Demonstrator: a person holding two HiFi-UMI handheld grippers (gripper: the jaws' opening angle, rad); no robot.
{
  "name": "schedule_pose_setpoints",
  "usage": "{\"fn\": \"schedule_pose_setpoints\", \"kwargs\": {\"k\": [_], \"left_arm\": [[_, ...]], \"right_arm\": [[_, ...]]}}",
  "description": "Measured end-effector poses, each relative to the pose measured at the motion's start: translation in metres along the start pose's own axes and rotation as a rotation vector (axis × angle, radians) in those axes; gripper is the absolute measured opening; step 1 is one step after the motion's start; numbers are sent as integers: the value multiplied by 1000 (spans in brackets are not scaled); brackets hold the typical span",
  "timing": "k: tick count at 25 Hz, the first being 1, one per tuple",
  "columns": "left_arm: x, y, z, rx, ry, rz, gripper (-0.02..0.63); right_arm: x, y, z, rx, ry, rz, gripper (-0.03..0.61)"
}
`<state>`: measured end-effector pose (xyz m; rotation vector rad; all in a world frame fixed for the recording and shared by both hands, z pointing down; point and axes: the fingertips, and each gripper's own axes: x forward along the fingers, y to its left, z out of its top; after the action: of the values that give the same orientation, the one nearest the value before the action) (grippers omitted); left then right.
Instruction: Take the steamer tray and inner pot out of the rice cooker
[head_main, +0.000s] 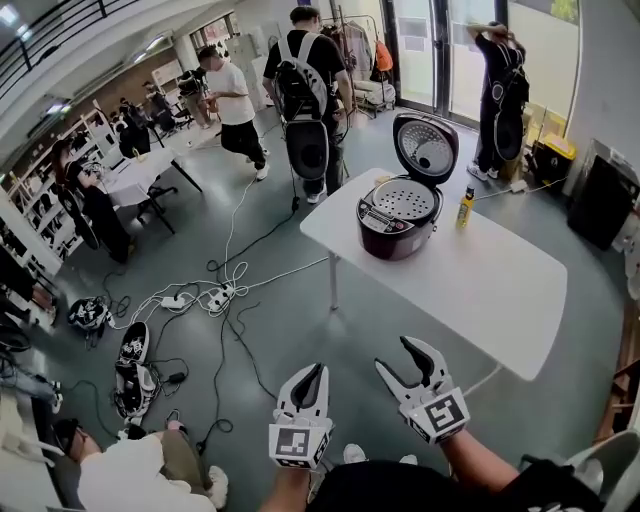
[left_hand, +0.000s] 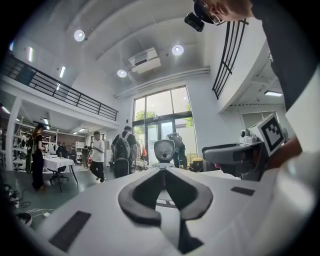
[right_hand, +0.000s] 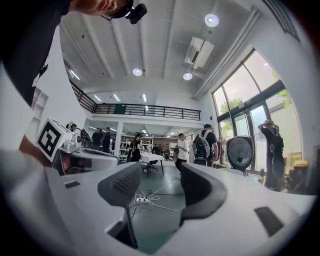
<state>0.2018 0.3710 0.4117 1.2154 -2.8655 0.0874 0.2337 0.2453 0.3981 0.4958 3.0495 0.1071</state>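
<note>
I record the left tool (head_main: 313, 372) with jaws together and empty, and the right tool (head_main: 396, 354) with jaws partly apart and nothing between them. Both are well short of the worktop (head_main: 500, 285). The rice cooker (head_main: 385, 232) stands there with its lid raised and the steamer tray (head_main: 403, 199) seated inside.

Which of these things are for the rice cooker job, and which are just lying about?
For the job: rice cooker, lid open; steamer tray inside it; left gripper, shut; right gripper, open.
Lying about: yellow bottle on the table; cables.
</note>
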Motion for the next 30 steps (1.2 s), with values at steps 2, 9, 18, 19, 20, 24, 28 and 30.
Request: {"fn": "schedule_pose_setpoints", "kwargs": {"k": [2, 9, 18, 19, 20, 24, 28, 30], "left_arm": [[1, 12, -4, -6, 4, 3, 96], [3, 59, 0, -23, -15, 68, 492], [19, 99, -16, -42, 0, 85, 549], [25, 101, -18, -43, 5, 83, 549], [31, 104, -20, -43, 10, 81, 548], [61, 115, -23, -37, 21, 70, 546], [97, 133, -19, -21, 25, 67, 540], [120, 143, -17, -17, 31, 67, 537]], "right_arm": [[9, 0, -1, -11, -3, -17, 285], [35, -2, 6, -20, -36, -110, 464], [69, -5, -13, -14, -13, -141, 554], [74, -9, -13, -16, -14, -141, 554], [80, -13, -14, -16, -14, -143, 554], [105, -37, -22, -10, -12, -154, 554], [135, -65, -26, 1, -16, -166, 554], [152, -81, -27, 7, -13, -170, 554]]}}
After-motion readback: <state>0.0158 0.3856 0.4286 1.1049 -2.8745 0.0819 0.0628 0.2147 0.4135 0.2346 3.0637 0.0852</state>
